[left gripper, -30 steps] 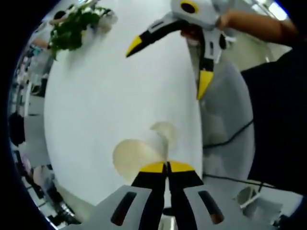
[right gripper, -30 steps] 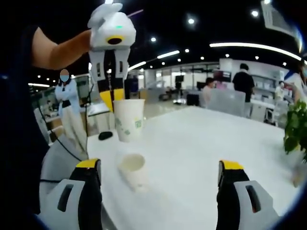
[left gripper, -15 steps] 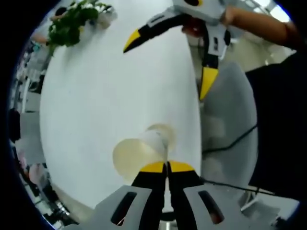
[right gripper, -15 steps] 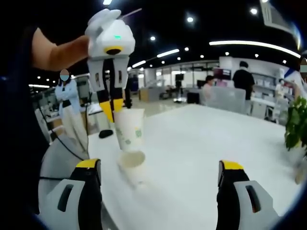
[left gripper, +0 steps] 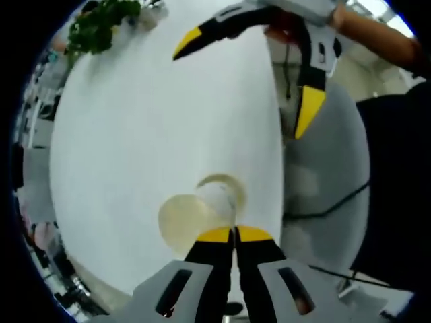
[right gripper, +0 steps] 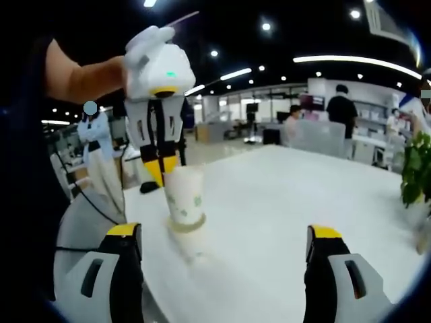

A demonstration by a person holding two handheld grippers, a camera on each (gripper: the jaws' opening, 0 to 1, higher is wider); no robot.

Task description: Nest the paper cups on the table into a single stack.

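My left gripper [left gripper: 235, 233] is shut on the rim of a white paper cup [left gripper: 183, 222] with a green print, whose open mouth faces the left gripper view. In the right gripper view the same left gripper [right gripper: 163, 169] comes down from above, and its cup [right gripper: 185, 196] sits partly inside a second paper cup [right gripper: 190, 243] standing on the white table [right gripper: 283, 195]. That lower cup's rim [left gripper: 225, 184] shows just past the held one. My right gripper [right gripper: 224, 233] is open and empty, a little back from both cups; it also hangs open over the table [left gripper: 246, 81].
A green potted plant [left gripper: 101, 27] [right gripper: 417, 176] stands at the table's far end. A grey chair [left gripper: 323, 175] with a black cable is beside the table edge near the cups. People and desks fill the office behind.
My left gripper has come down with its cup, from hanging above the standing cup to sitting partly inside it. The right gripper has stayed open and nearly still.
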